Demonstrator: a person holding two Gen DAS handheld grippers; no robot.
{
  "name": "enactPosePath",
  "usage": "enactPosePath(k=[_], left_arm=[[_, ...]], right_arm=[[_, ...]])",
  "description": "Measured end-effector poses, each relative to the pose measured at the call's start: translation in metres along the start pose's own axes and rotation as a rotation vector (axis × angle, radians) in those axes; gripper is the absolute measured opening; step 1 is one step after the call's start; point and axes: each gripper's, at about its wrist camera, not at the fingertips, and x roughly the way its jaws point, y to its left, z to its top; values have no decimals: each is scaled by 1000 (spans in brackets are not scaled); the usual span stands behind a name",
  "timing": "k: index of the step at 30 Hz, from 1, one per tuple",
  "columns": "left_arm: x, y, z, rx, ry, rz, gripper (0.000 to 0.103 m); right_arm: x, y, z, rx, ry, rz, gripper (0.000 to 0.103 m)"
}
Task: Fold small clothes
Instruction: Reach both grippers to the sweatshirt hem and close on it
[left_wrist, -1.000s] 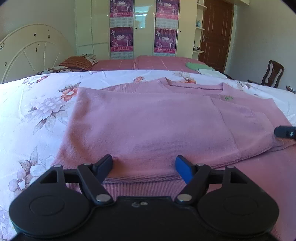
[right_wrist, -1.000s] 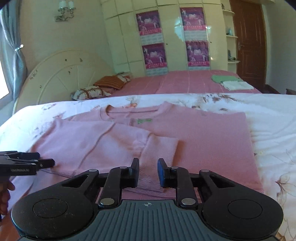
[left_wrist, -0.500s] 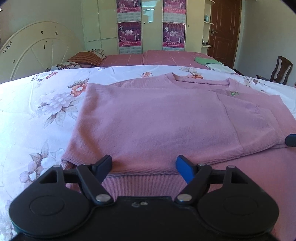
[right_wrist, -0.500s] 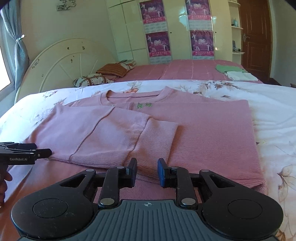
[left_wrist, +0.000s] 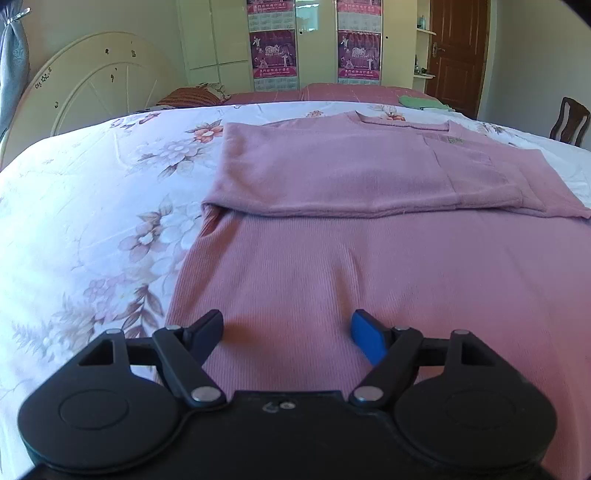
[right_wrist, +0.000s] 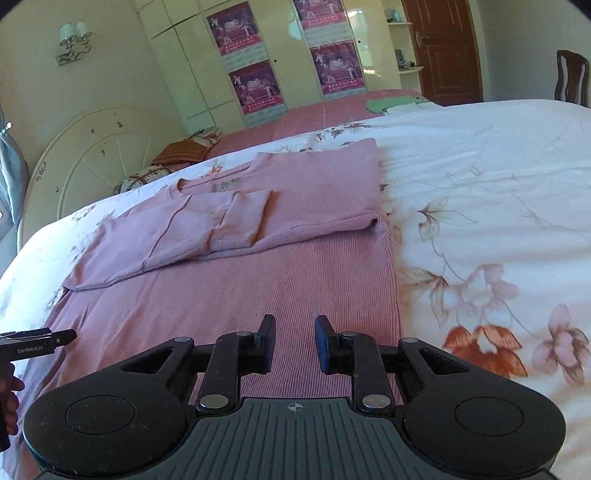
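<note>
The left gripper (left_wrist: 287, 330) was black plastic with silver pivot screws and one blue finger pad. The right gripper (right_wrist: 294, 343) had a ribbed grey housing with a small crosshair mark.

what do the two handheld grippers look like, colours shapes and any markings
Both are black plastic with two round lobes and silver pivot screws. The left gripper has a smooth body, one black pad and one blue pad, and GenRobot.AI lettering on its side. The right gripper has a ribbed grey body with a crosshair mark.
</note>
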Motion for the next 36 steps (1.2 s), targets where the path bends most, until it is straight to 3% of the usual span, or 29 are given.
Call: enactPosePath(k=[11, 13, 14, 15, 19, 25, 26, 29, 32, 36], left_arm=[[-66, 35, -64, -45, 31, -18, 75], [-75, 44, -76, -65, 40, -39, 75], [-80, 49, -81, -76, 42, -60, 75], [-85, 54, -87, -89, 45, -84, 75], [-101, 77, -105, -162, 59, -220, 74], [-94, 113, -124, -410, 154, -626, 73], [-90, 116, -127, -440, 161, -665, 73], [-79, 125, -128, -522, 161, -729, 73], [-66, 127, -124, -593, 143, -756, 73], [-55, 119, -111, -588, 128, -746, 73]], right_arm=[[-77, -3, -53, 93, 16, -72, 24], [-84, -10, -67, 133, 47, -85, 42], [-89, -15, -74, 163, 52, -76, 60], [-94, -19, -81, 183, 57, -69, 63], [-110, -30, -100, 238, 74, -30, 63], [-125, -46, -110, 343, 91, 78, 63], [-126, -49, -111, 356, 96, 101, 63], [-124, -53, -113, 389, 121, 182, 63], [-115, -51, -107, 370, 122, 207, 63], [-99, -60, -100, 445, 110, 249, 63]])
